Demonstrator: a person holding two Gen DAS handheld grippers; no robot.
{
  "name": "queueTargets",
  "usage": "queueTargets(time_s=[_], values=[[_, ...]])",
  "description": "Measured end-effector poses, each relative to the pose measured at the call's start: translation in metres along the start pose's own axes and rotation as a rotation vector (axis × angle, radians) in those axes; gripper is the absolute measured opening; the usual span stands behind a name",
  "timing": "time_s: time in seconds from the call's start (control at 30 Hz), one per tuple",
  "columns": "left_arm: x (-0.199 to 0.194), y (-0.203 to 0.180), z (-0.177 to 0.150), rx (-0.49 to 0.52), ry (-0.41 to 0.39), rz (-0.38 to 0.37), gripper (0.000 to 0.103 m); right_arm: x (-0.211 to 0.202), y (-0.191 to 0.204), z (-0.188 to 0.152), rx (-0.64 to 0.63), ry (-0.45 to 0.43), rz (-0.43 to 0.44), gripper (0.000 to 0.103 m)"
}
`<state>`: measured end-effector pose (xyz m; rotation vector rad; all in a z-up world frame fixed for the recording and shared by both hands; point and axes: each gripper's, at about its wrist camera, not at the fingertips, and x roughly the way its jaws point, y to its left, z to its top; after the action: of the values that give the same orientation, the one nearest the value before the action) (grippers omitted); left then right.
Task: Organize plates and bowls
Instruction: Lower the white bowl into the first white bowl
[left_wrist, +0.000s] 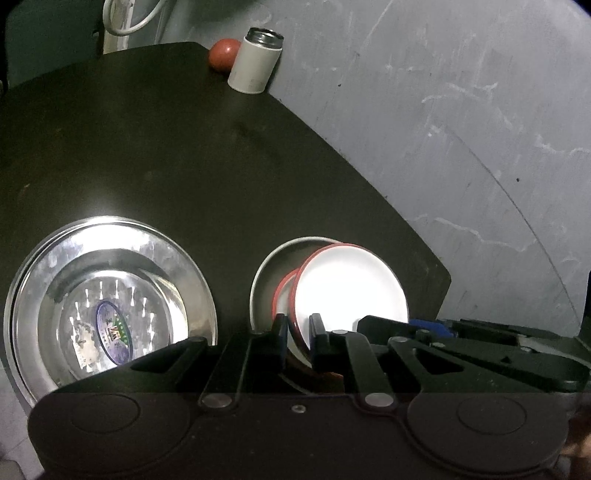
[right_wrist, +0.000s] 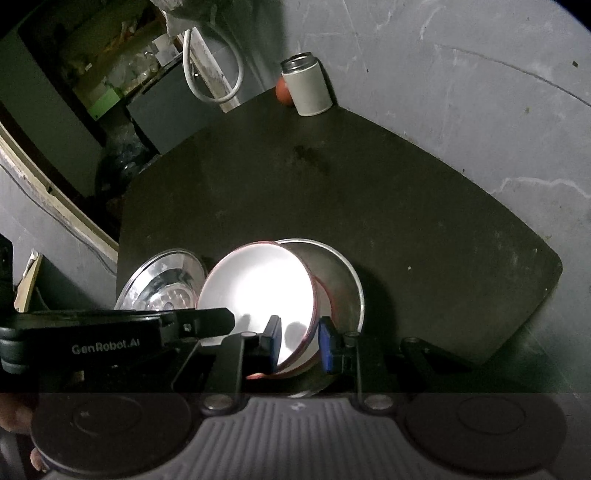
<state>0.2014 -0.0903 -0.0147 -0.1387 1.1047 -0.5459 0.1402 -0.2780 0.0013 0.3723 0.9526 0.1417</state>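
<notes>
A dark, matte tabletop (right_wrist: 369, 206) with rounded corners was seen set against a grey, scuffed wall (right_wrist: 461, 92). At its far corner a white cylindrical cup with a metal rim (right_wrist: 306, 88) was stood beside a small red ball (right_wrist: 281, 91). A white cable (right_wrist: 212, 74) and cluttered shelving were visible in the dim room beyond the table's left edge. Near the front edge, a steel plate with a printed emblem (left_wrist: 110, 314) was laid at the left, and just beside it a shallow metal plate (right_wrist: 332, 280) was placed. A white bowl with a red rim (left_wrist: 351, 291) was held tilted over that metal plate. The left gripper (left_wrist: 298, 332) was clamped on the bowl's rim at one side, and the right gripper (right_wrist: 298, 341) was closed on the rim at the opposite side, each with one finger inside and one outside the wall
</notes>
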Motion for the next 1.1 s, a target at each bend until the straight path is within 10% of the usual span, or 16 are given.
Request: queueTargets(time_s=[1.1], values=[[0.008, -0.014, 0.006, 0.002, 0.043, 0.056, 0.016, 0.004, -0.003, 0.007, -0.03, 0.044, 0.001, 0.026]])
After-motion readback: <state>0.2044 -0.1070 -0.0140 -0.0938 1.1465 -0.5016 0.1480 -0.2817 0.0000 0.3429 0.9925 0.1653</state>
